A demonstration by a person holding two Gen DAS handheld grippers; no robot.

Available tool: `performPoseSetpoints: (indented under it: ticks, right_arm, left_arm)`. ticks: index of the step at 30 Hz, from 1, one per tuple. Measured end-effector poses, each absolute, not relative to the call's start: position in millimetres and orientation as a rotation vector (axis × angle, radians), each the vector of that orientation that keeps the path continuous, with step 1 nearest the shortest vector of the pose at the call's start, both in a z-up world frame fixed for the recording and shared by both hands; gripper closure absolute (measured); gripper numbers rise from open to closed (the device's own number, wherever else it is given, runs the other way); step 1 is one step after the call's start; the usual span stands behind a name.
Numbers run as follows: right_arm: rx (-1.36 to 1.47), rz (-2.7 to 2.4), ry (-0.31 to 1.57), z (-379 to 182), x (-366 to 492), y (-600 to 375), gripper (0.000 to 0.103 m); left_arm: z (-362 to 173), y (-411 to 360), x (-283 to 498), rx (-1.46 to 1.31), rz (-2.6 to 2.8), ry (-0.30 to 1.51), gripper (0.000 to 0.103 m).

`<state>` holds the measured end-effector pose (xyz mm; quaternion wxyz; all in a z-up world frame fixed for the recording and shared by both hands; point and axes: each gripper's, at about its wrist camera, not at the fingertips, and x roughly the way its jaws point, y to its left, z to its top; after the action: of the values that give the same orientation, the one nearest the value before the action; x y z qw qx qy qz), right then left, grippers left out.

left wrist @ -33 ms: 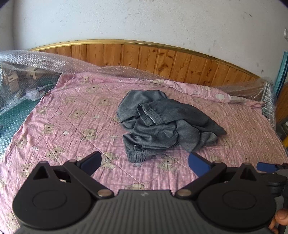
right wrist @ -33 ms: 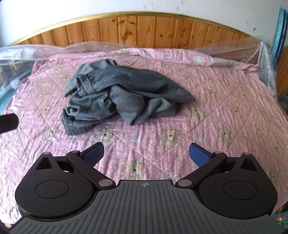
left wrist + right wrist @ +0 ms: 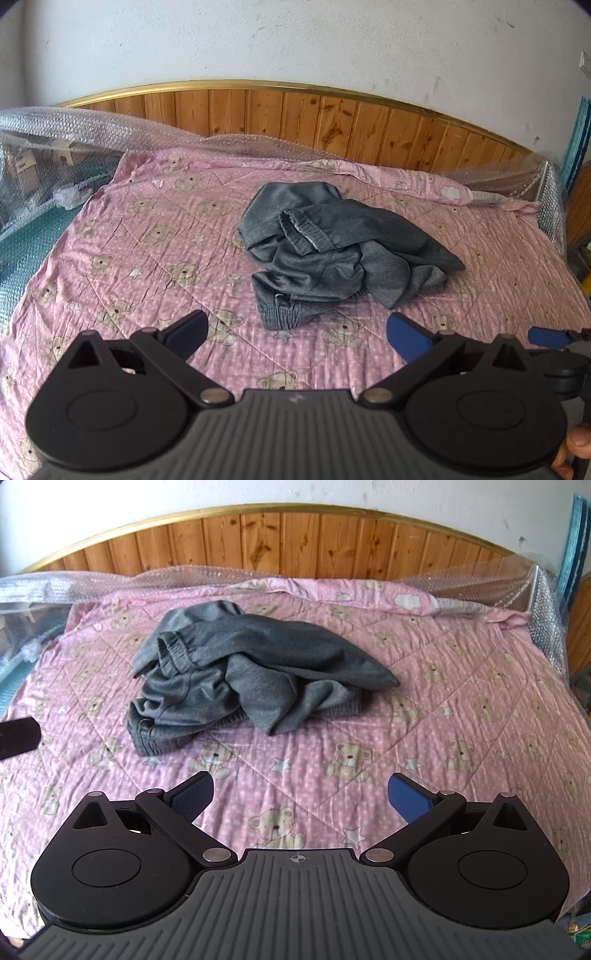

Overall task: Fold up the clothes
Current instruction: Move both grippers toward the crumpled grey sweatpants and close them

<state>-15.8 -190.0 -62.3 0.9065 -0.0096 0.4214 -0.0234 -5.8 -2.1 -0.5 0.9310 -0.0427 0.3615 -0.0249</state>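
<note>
A crumpled pair of grey sweatpants [image 3: 332, 251] lies in a heap on the pink teddy-bear quilt [image 3: 147, 258], elastic waistband on top. It also shows in the right wrist view [image 3: 240, 675], left of centre. My left gripper [image 3: 297, 332] is open and empty, hovering above the quilt just short of the heap's near cuff. My right gripper [image 3: 300, 797] is open and empty, above the quilt [image 3: 443, 720], nearer than the heap and to its right. A fingertip of the right gripper [image 3: 546, 336] shows at the right edge of the left wrist view.
A wooden headboard [image 3: 332, 122] with a brass rim stands behind the bed against a white wall. Bubble wrap [image 3: 74, 129] covers the bed's left and right sides [image 3: 543, 602]. Boxes [image 3: 26, 170] sit under the wrap at left.
</note>
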Motion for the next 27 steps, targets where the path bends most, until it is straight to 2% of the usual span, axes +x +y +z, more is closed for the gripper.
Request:
performPoseSetpoints:
  ticks: [7, 15, 27]
  right_arm:
    - [-0.011, -0.049, 0.844, -67, -36, -188, 0.002]
    - [-0.01, -0.053, 0.82, -67, -52, -189, 0.002]
    - [-0.025, 0.069, 0.78, -68, -23, -196, 0.002]
  left_arm:
    - [-2, -11, -30, -0.012, -0.052, 0.751, 0.0]
    - [18, -31, -11, -0.019, -0.054, 0.841, 0.0]
    - [32, -61, 1, 0.021, 0.029, 0.823, 0.0]
